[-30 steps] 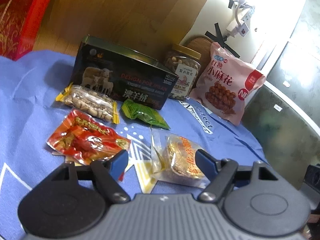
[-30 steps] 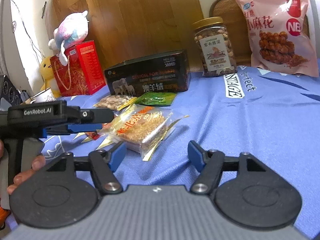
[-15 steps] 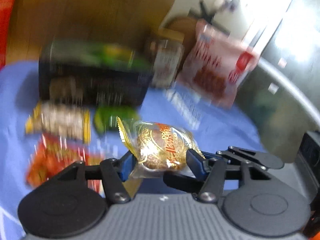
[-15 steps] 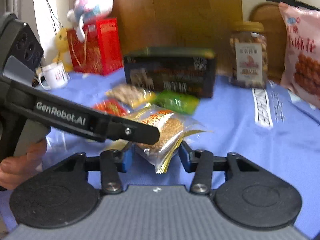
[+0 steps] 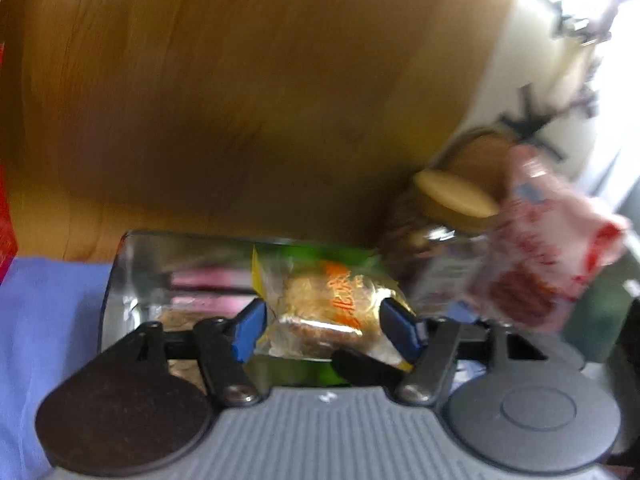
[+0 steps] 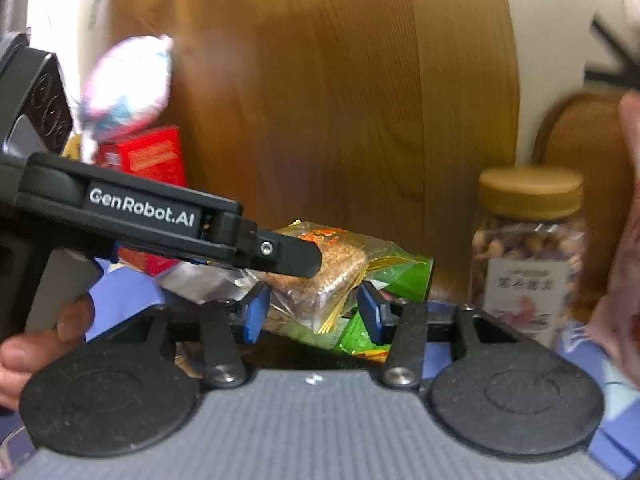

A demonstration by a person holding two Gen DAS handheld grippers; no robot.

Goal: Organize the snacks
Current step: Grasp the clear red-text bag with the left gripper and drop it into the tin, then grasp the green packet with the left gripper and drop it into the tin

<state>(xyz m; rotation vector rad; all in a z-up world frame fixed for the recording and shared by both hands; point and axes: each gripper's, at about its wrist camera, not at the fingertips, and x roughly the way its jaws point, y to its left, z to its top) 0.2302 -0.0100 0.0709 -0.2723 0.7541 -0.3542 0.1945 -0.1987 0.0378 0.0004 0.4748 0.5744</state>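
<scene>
I hold the clear-wrapped sesame cake (image 5: 324, 312) with both grippers together: the left gripper (image 5: 323, 330) presses its blue pads on the two sides, and the right gripper (image 6: 312, 314) also has the packet between its pads; both jaws have just been opening a little, with the packet between them. The packet is lifted above the dark box (image 5: 180, 276), with the nut jar (image 6: 530, 256) at about 2 o'clock. I judge it light, crinkly, a bit slippery and easy to crush, so the firm middle is the best place to grip. Below is a blue cloth (image 5: 44, 328); behind stands a wooden panel (image 5: 240, 92).
</scene>
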